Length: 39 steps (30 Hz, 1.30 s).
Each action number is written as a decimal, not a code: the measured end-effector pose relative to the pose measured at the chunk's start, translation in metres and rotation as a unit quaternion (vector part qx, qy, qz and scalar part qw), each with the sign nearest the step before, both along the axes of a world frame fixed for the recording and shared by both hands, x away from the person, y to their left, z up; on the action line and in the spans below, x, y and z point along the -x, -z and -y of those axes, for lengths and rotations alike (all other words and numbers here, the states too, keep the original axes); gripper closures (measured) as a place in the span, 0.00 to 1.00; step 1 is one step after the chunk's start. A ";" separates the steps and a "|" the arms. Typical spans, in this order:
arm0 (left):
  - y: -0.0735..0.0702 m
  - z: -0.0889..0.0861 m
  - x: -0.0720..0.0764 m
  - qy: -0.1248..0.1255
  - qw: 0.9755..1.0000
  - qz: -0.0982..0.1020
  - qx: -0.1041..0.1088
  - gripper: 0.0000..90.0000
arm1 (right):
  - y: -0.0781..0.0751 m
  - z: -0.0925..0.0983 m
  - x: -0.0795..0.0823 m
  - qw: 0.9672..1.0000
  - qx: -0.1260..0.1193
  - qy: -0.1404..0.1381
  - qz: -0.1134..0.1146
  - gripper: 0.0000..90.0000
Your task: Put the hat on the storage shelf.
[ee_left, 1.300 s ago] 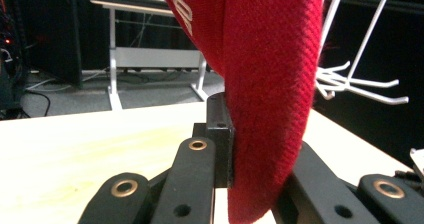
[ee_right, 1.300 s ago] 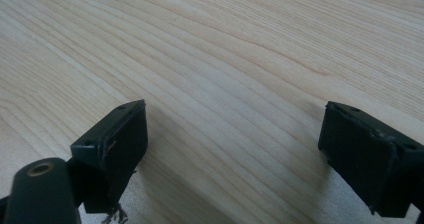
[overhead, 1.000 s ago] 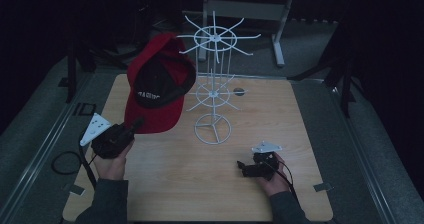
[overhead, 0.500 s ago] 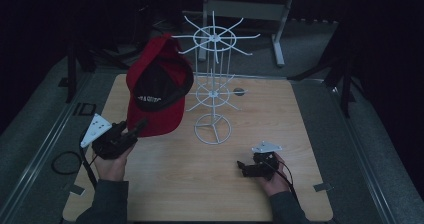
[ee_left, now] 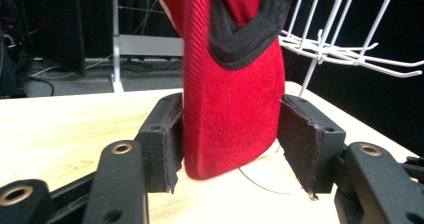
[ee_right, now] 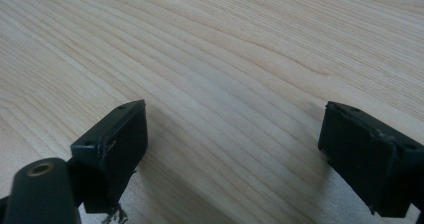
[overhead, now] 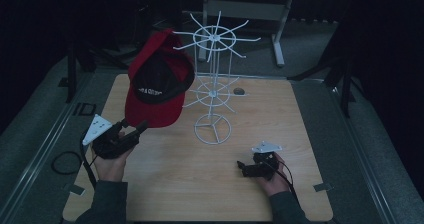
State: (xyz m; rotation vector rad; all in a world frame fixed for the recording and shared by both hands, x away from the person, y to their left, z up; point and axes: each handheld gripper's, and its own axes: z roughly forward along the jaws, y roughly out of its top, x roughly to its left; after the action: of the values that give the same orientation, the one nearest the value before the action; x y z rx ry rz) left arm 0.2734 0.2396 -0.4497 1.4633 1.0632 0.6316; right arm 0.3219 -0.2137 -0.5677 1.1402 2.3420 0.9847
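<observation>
At the left of the worktop (overhead: 165, 174), the left hand-held gripper (ee_left: 227, 134) has its jaws spread either side of the red cap's (overhead: 159, 79) brim (one pad touching, the other just clear). That cap hangs on the white wire rack (overhead: 214, 84). Right of it, the right hand-held gripper (ee_right: 235, 149) rests low, jaws apart over bare wood.

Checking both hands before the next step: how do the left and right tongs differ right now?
The left tongs have the red cap's brim between their jaws, which stand apart; the right tongs have nothing between theirs. The left tongs are raised beside the white wire rack; the right tongs lie low over the wooden table. Both are open and hand-held.
</observation>
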 end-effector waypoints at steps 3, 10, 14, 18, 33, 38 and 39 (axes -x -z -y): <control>0.002 -0.001 -0.001 -0.006 1.000 -0.003 0.000 0.49 | 0.000 0.000 0.000 1.000 0.000 0.000 0.000 0.13; 0.006 -0.004 0.000 -0.023 1.000 -0.003 0.002 0.44 | 0.000 0.000 0.000 1.000 0.001 0.000 0.000 0.13; 0.009 -0.007 0.000 -0.029 1.000 -0.007 0.002 0.43 | 0.000 0.000 0.000 1.000 0.001 0.000 0.000 0.13; 0.012 -0.008 0.000 -0.029 1.000 -0.011 0.000 0.43 | 0.000 0.000 0.000 1.000 0.001 0.000 0.000 0.13; 0.030 -0.008 0.000 -0.025 0.999 -0.038 -0.004 0.40 | 0.000 0.000 0.000 1.000 0.001 -0.001 0.000 0.13; 0.042 -0.007 -0.003 -0.016 0.998 -0.060 -0.006 0.35 | 0.000 0.000 0.000 1.000 0.001 -0.001 0.000 0.13; 0.043 -0.007 -0.004 -0.018 0.998 -0.062 -0.007 0.34 | 0.000 0.000 0.000 1.000 0.001 -0.001 0.000 0.13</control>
State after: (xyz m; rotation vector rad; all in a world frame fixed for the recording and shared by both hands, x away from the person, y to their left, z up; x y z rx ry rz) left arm 0.2769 0.2462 -0.4928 1.5128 1.1855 0.5809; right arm 0.3219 -0.2139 -0.5678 1.1378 2.3432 0.9834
